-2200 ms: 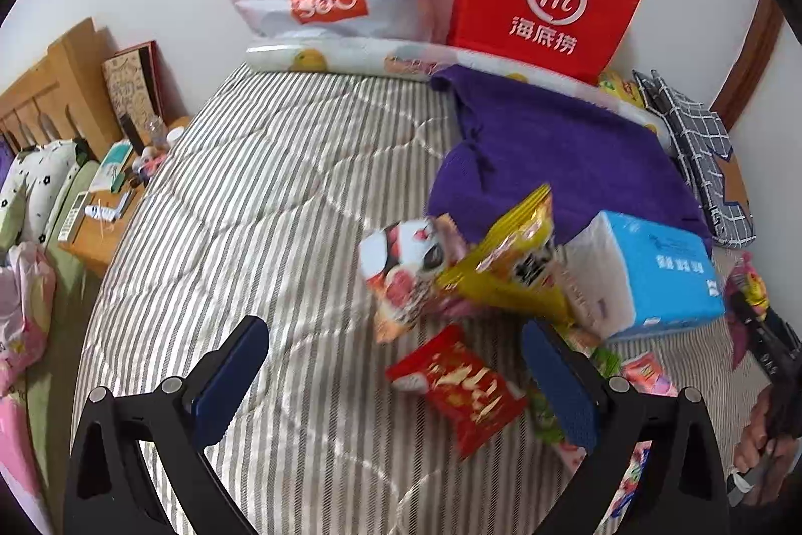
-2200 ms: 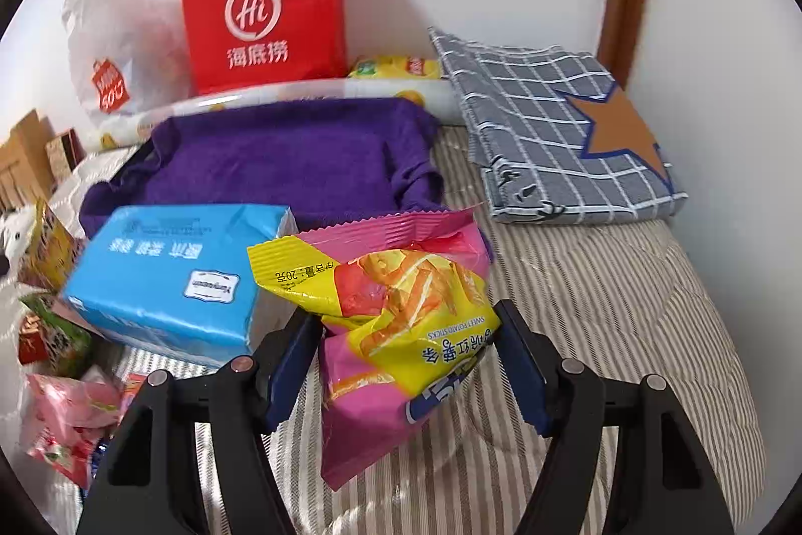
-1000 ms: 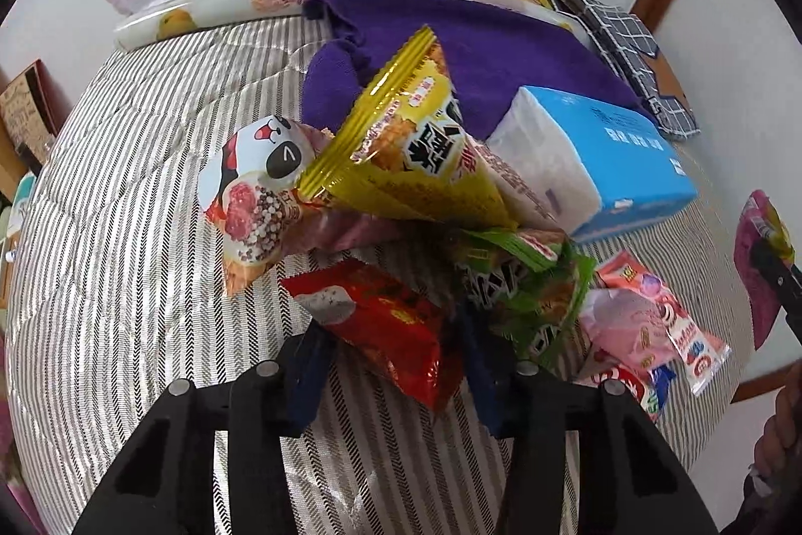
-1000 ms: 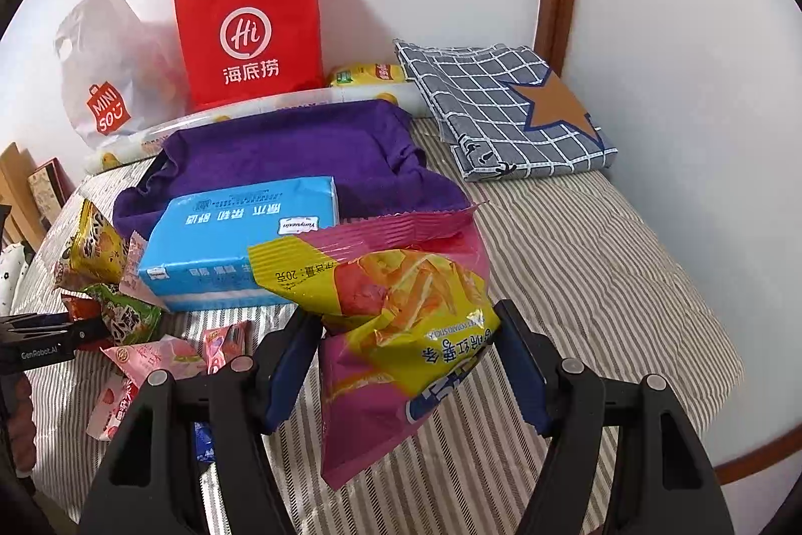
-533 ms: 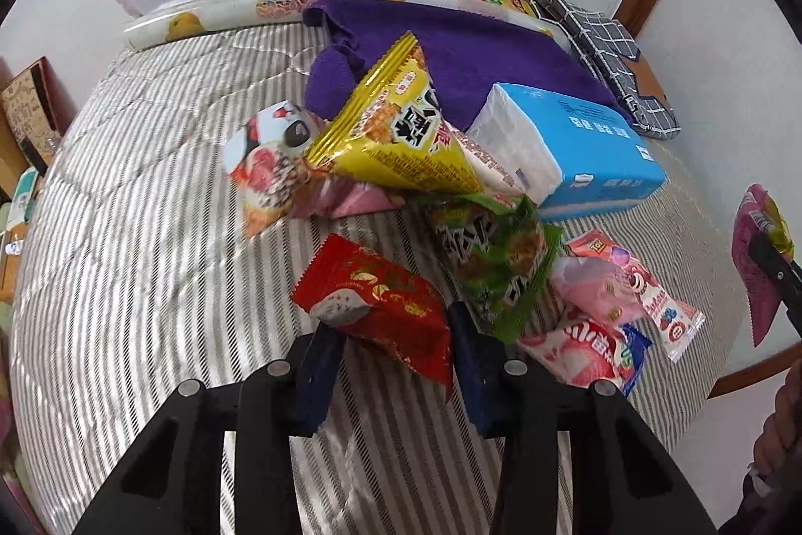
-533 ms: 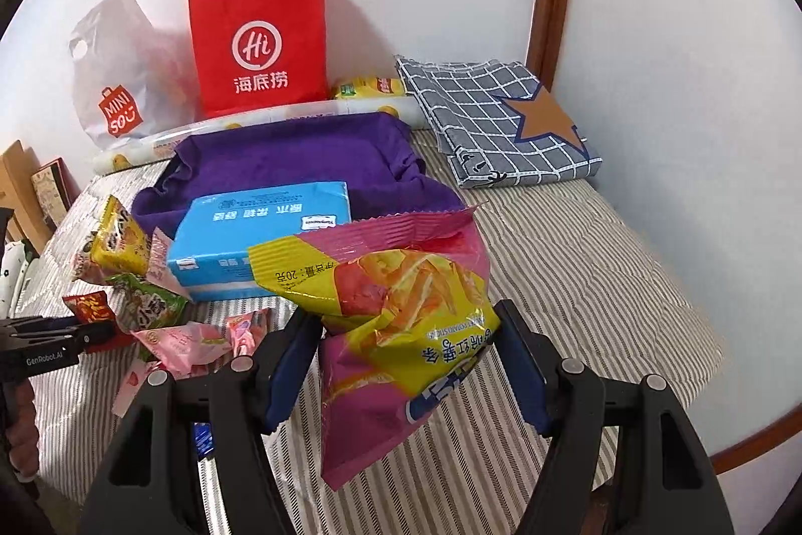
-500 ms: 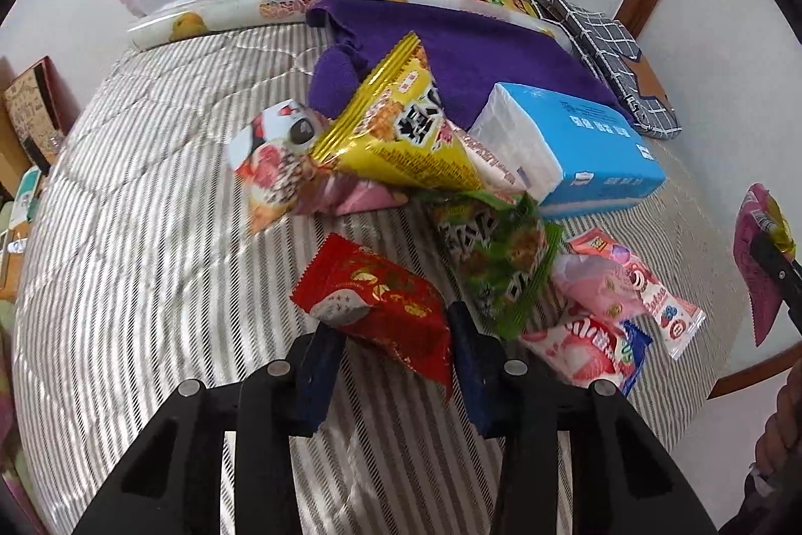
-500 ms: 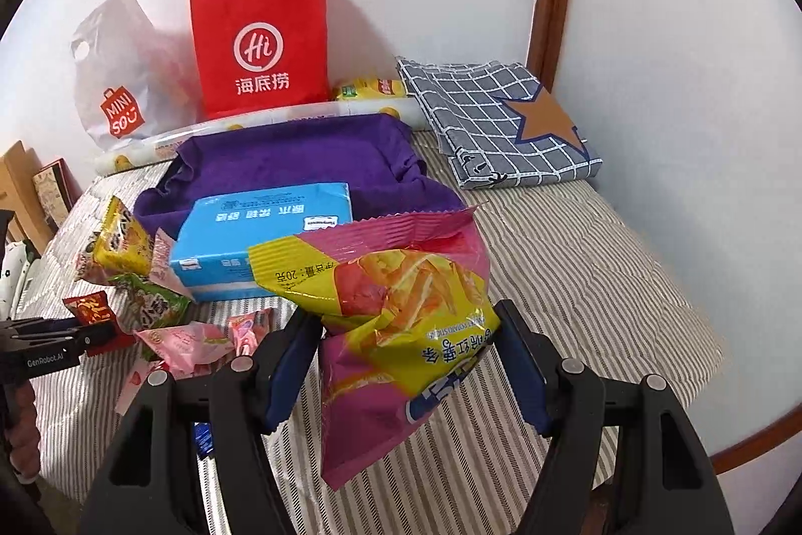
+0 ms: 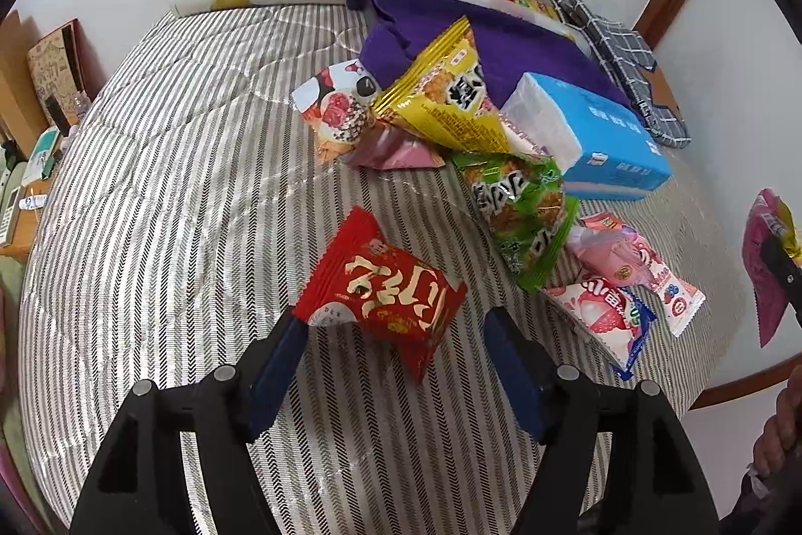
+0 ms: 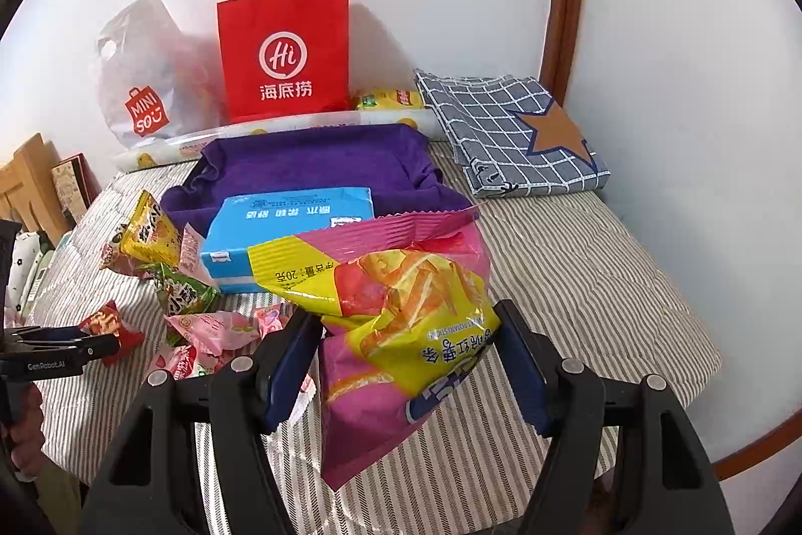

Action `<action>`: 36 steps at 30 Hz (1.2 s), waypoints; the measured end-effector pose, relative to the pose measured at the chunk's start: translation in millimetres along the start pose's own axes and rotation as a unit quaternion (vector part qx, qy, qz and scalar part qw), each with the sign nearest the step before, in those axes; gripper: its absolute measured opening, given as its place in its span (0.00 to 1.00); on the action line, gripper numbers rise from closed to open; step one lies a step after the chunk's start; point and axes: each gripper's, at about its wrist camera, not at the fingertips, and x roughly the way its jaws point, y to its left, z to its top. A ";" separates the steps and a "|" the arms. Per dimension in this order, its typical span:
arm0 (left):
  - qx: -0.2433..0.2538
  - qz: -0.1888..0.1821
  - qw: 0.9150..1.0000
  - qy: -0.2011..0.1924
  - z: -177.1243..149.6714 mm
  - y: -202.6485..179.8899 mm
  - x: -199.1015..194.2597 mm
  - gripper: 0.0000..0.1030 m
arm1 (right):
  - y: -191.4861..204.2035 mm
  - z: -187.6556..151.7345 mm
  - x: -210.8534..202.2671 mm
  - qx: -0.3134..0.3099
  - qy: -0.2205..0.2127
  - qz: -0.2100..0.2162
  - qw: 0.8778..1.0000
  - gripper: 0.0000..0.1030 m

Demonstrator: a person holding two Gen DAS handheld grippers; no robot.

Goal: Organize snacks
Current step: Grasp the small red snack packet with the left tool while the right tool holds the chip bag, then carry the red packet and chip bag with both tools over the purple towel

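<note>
Now | striped mattress (image 9: 150,209) holds the snack pile | right gripper (image 10: 408,364) pinches pink-yellow potato-stick bag (image 10: 401,309), aloft | left gripper (image 9: 391,334) spread around red snack packet (image 9: 383,292); judgement: centre before squeezing, avoid crushing.

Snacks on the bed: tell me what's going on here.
A person is sorting snacks on the striped bed with two handheld tools. The right tool is clamped on a pink-and-yellow chip bag. The left tool is open around a red packet, with other snacks piled beside a blue tissue pack.
</note>
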 end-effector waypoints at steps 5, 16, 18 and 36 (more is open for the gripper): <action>0.000 0.016 1.000 0.007 4.3 -5.3 11.3 0.70 | 0.8 -2.9 4.4 -0.005 0.005 0.007 1.000 0.67; 0.031 0.023 0.999 -0.003 16.4 -19.0 26.9 0.44 | 1.1 -2.7 29.6 -0.008 0.023 0.013 1.000 0.67; 0.032 0.018 0.999 -0.002 18.6 -20.1 26.8 0.44 | 2.8 -2.3 34.6 -0.010 0.026 0.017 0.999 0.67; 0.000 0.008 1.000 0.001 21.3 -9.2 15.5 0.39 | 19.8 7.7 44.0 -0.027 0.023 0.050 0.998 0.67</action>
